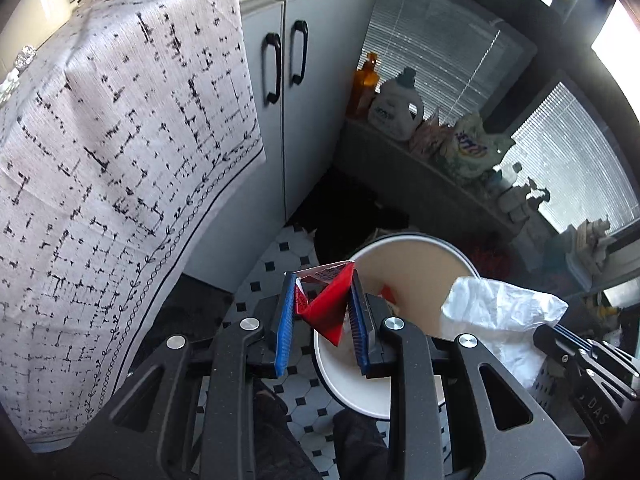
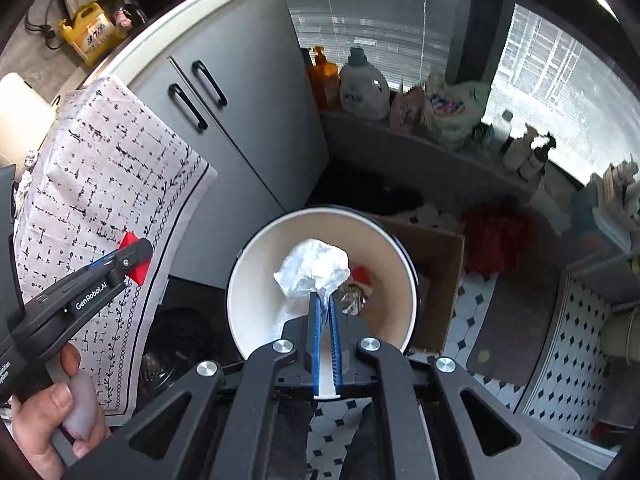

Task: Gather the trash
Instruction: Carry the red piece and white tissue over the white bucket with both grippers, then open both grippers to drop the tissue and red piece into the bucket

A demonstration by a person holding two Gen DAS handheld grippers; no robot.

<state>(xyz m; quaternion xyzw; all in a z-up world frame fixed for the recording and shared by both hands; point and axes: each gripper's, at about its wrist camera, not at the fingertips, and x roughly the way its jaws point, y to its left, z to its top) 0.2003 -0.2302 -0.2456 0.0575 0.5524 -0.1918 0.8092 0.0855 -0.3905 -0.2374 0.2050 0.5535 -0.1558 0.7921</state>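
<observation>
I see the red wrapper [image 1: 326, 304] pinched between the left gripper [image 1: 322, 320] jaws, held above the near rim of the white bin [image 1: 416, 264]. Right gripper [image 2: 326, 312] jaws are pressed on a crumpled white plastic bag [image 2: 314, 266], over the bin's mouth. Only the right wrist view shows the bin floor: red scrap [image 2: 362, 274], foil piece [image 2: 352, 298]. It also shows the cardboard box [image 2: 436, 264] behind the bin.

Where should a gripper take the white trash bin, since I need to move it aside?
Grip the white trash bin by its thin round rim, coming from above with one finger inside and one outside. The near-left arc looks best: the cardboard box crowds the far-right side.
</observation>
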